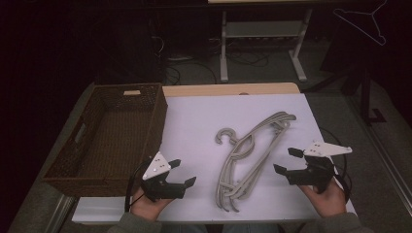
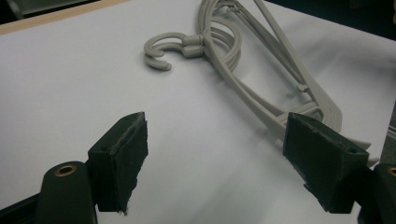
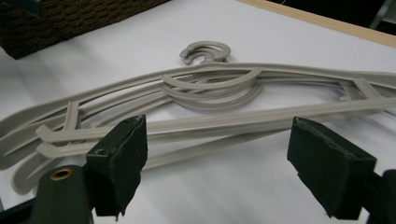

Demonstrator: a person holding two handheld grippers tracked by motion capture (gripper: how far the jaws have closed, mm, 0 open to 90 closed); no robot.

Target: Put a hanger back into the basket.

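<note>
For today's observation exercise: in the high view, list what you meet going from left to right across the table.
Wicker basket → left gripper → stack of grey hangers → right gripper.

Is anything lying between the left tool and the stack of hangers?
No. In the high view, the stretch between the left tool and the grey hangers is bare white tabletop; the left gripper view shows the same.
</note>
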